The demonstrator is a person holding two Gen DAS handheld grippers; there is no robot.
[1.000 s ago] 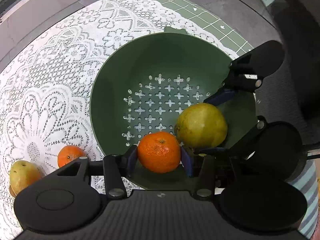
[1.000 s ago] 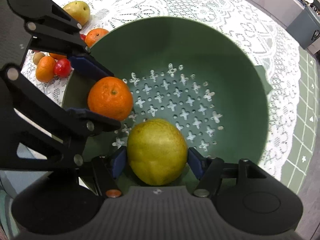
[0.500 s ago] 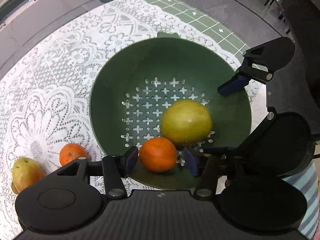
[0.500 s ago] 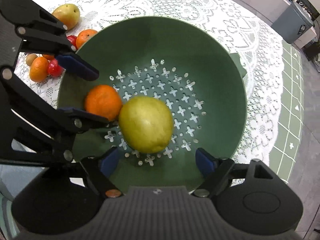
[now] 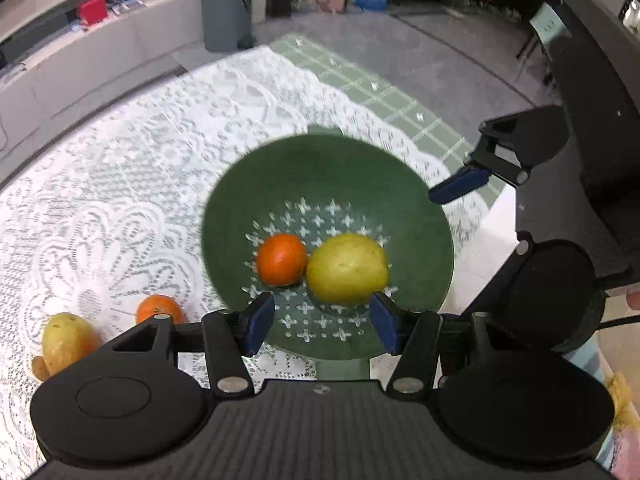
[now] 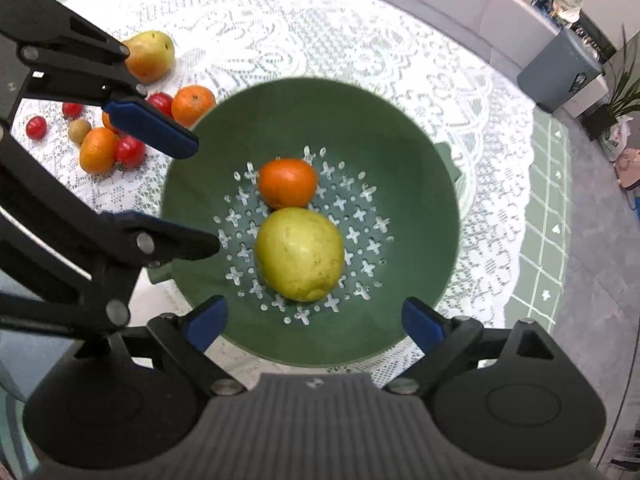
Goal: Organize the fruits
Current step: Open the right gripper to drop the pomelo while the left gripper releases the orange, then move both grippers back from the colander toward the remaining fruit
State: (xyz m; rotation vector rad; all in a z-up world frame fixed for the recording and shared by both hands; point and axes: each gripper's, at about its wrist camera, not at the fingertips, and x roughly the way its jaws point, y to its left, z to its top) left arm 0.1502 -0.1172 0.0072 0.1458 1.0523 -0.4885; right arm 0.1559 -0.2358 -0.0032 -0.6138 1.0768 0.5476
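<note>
A green perforated bowl point(image 5: 420, 216) point(image 6: 420, 184) stands on the lace cloth. In it an orange mandarin point(image 5: 281, 259) point(image 6: 287, 183) and a yellow-green pear point(image 5: 347, 269) point(image 6: 299, 254) lie side by side, touching. My left gripper point(image 5: 322, 326) hovers above the bowl's near rim, its jaws opening with nothing between them. My right gripper point(image 6: 315, 322) also hangs above the bowl, jaws opening wide and empty. Left of the bowl lie another mandarin point(image 5: 160, 310) point(image 6: 194, 104) and a yellow-red pear point(image 5: 66, 340) point(image 6: 150, 56).
More loose fruit sits left of the bowl: a second orange point(image 6: 98, 150), red tomatoes point(image 6: 130, 152) and a small brown fruit point(image 6: 79, 131). A green grid mat point(image 6: 548, 240) borders the white lace cloth point(image 5: 120, 184). A grey bin point(image 5: 226, 8) stands beyond the table.
Both grippers have let go of their fruit and risen away from the bowl. The mandarin and the yellow-green pear now rest together on the bowl's bottom.
</note>
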